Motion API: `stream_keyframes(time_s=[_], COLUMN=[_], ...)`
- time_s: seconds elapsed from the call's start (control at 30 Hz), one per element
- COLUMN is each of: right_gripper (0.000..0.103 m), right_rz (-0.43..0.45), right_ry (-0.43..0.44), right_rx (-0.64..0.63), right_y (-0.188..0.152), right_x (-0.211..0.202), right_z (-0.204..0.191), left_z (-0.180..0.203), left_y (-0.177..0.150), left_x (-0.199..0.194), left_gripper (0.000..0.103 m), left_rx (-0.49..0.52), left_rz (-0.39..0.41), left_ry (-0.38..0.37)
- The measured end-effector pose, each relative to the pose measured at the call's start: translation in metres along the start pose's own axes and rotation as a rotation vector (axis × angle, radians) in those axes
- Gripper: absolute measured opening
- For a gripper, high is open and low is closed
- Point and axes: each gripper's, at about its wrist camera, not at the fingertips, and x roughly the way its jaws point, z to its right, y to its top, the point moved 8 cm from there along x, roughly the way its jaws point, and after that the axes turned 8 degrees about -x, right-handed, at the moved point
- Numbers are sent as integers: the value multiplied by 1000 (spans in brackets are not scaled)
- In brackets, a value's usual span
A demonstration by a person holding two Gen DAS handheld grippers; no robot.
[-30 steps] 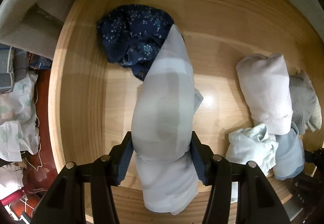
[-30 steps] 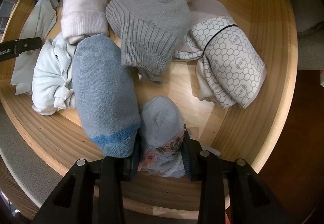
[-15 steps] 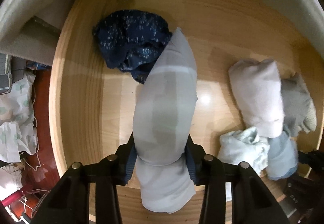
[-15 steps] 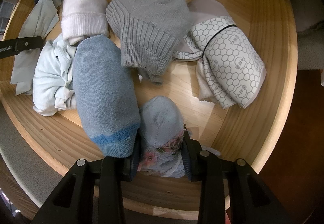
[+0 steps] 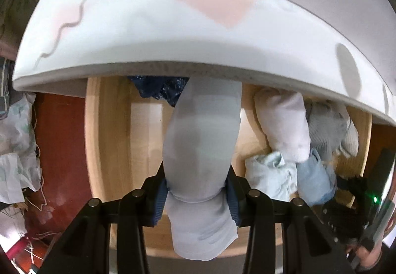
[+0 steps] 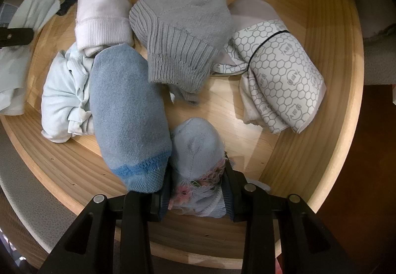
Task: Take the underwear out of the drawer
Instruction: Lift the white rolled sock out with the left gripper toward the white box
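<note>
Since a second earlier my left hand-held gripper had risen with its load: the white surface above the drawer, then only a sliver along the top of the left wrist view, now filled the upper half of that frame and hid the back of the wooden drawer. The jaws were clamped on the pale grey underwear, which ran from the frame's lower centre up to the surface's edge, above the drawer floor. Upper centre, a navy patterned garment showed partly under that edge. At right lay a white roll, a light blue crumpled piece and a grey knit sock.

My right hand-held gripper had not shifted. Its jaws were closed on a small light blue bundle with pink fraying, low in the frame's centre, inside the drawer. Beside it, touching on the left, sat a blue terry sock roll. A honeycomb-printed roll lay at right, apart from the others.
</note>
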Motion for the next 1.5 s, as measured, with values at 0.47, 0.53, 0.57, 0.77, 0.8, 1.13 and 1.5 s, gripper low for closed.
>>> stream_keyframes(time_s=[0.47,0.53,0.57,0.77,0.8,1.13,1.5], right_gripper=[32,32,32,31,32,32,32], right_rz=[3,4,5,6,6,7,8], right_ry=[0,1,1,1,1,1,2], right_rx=[2,2,2,2,2,1,2], right_y=[5,6,7,6,7,8,6], right_x=[0,0,0,0,0,0,1], right_z=[-2,-3,-4,-4,-5,-5,-4], left_z=[7,8,18,19,19,21,29], left_y=[-25,-42,-55,-65,-68,-88,-101], left_x=[-38,-42,-39,-73,-79,-115,-172], left_gripper=[42,42,42,42,42,42,41], left_rx=[116,128,132,156,159,192,207], left_rz=[-25,-16,-12,40,52,138,240], left_ry=[13,9,11,3,4,-8,-63])
